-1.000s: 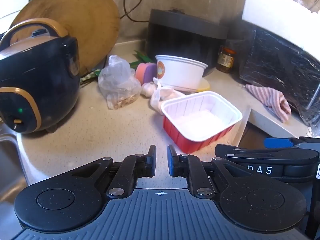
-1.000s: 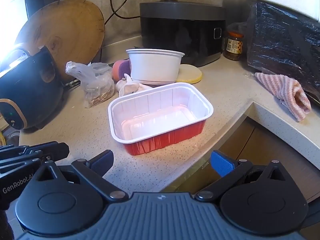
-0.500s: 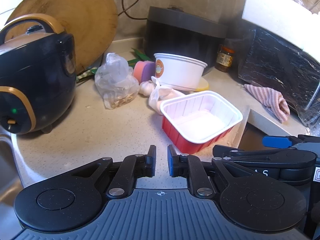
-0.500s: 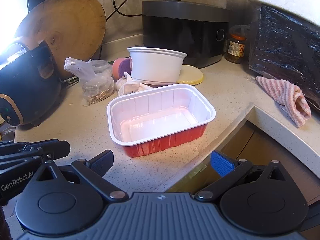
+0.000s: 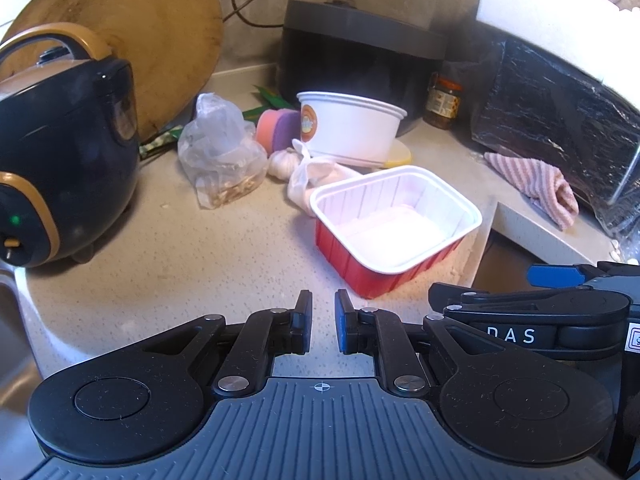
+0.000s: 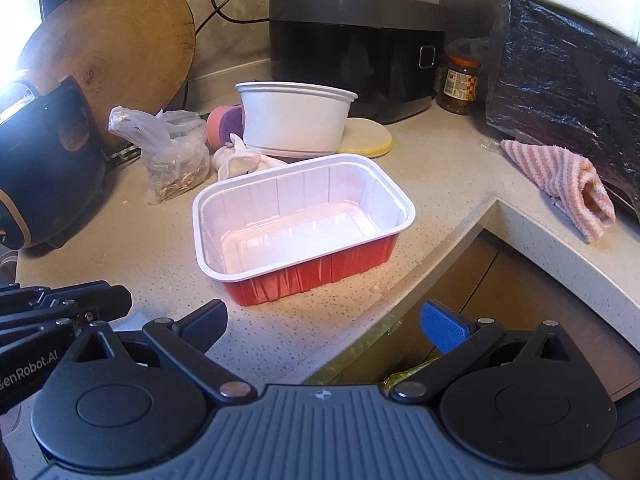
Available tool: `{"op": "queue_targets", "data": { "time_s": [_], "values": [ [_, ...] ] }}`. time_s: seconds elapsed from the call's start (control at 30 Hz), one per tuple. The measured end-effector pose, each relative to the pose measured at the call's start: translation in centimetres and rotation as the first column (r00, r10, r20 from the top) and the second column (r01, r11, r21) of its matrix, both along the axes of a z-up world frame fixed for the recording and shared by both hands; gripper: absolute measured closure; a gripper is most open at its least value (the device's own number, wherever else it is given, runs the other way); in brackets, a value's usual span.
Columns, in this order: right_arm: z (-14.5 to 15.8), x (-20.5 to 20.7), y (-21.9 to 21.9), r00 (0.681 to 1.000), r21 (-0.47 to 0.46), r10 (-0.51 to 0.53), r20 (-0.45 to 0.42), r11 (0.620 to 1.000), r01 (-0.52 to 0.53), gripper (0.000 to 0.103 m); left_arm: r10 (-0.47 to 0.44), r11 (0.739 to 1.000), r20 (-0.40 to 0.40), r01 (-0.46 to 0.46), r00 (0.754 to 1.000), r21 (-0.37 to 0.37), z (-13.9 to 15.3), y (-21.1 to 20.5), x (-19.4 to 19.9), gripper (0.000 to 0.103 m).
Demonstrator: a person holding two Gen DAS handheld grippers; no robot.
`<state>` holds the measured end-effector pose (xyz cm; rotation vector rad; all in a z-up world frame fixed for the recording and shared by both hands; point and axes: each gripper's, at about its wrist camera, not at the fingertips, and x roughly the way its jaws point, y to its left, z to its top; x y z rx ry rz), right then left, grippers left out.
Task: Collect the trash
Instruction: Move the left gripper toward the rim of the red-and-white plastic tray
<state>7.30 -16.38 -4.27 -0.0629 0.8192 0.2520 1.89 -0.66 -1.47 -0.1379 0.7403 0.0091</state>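
An empty food tray [image 6: 300, 232], red outside and white inside, sits on the speckled counter near its front edge; in the left wrist view the tray [image 5: 396, 228] lies ahead and to the right. Behind it stand a white paper bowl [image 6: 294, 120], a knotted white bag [image 6: 244, 160] and a clear plastic bag [image 6: 172, 160] with scraps inside. My right gripper [image 6: 324, 322] hovers open just in front of the tray, nothing between its fingers. My left gripper [image 5: 323, 320] is shut on nothing, above bare counter left of the tray.
A dark rice cooker [image 5: 60, 152] stands at the left, a round wooden board [image 5: 140, 40] behind it. A black appliance [image 6: 356, 48], a jar [image 6: 460, 84] and a yellow lid [image 6: 368, 140] sit at the back. A striped cloth [image 6: 560, 180] lies right. The counter edge [image 6: 440, 248] drops off below.
Both views have shifted only slightly; the tray sits a little lower and nearer in them. Neither gripper's jaws have changed.
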Motion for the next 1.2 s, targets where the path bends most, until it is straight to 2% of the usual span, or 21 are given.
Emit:
{"op": "queue_targets", "data": {
  "time_s": [0.5,1.2],
  "values": [
    [-0.50,-0.37,-0.25,1.000,-0.006,-0.011,-0.018,1.000,0.011,0.000,-0.001,1.000,-0.044,0.001,0.999,-0.010,-0.60,-0.26,-0.09,0.088],
    [-0.80,-0.39,-0.96,1.000,-0.001,-0.016,-0.021,1.000,0.016,0.000,-0.009,1.000,-0.052,0.008,0.999,-0.030,-0.88,-1.00,0.03,0.088]
  ]
}}
